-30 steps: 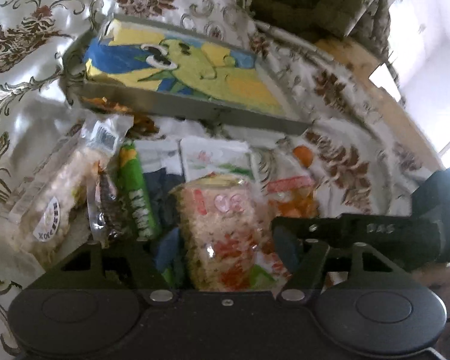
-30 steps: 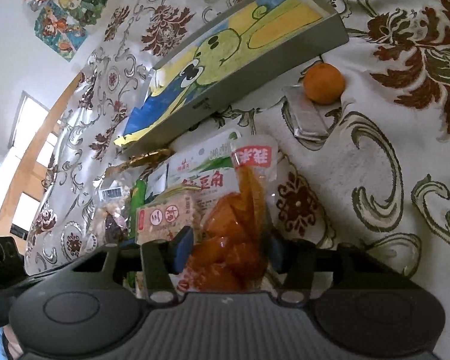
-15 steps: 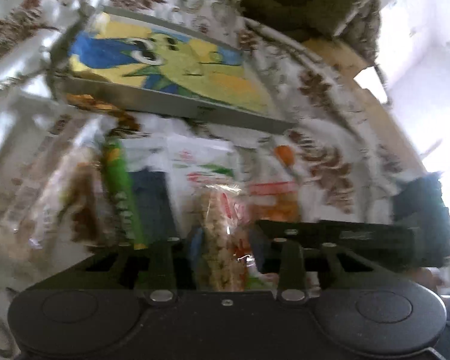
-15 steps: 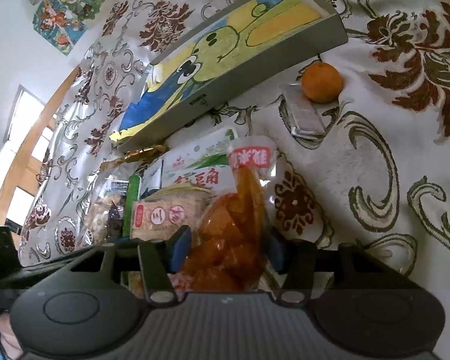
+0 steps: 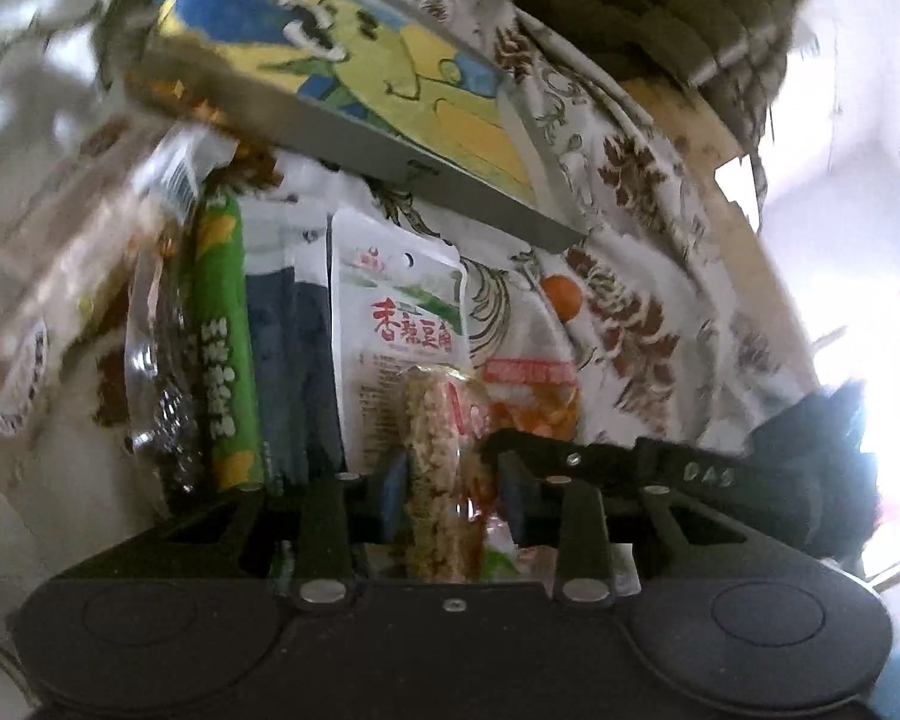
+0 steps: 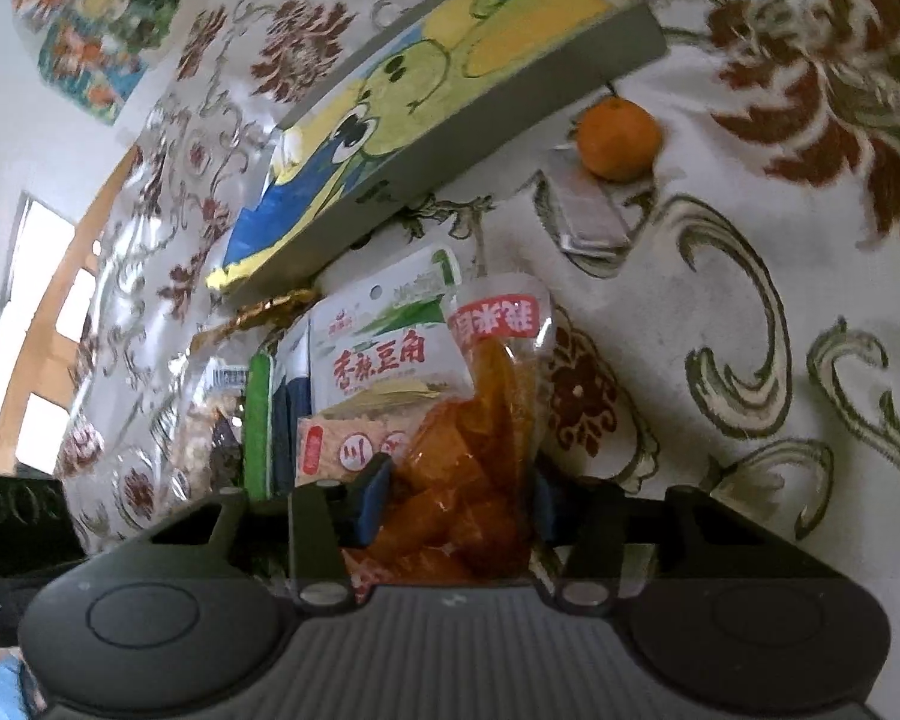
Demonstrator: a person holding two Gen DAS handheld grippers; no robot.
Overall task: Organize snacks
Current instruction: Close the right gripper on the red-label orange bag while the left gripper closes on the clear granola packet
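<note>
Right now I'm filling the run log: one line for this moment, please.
left gripper: shut on rice-cracker pack | right gripper: jaws just closing around orange snack bag | tray: no snacks inside

Strong daylight is admitted from a window blown out at the right of the left wrist view; its left edge is smeared by motion blur. Straight lines are bowed by fisheye distortion in both views; glare is seen on the plastic tabletop cover.

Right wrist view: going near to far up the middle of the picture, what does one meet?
Orange snack bag between the right gripper fingers → white bean pouch → cartoon box.
</note>
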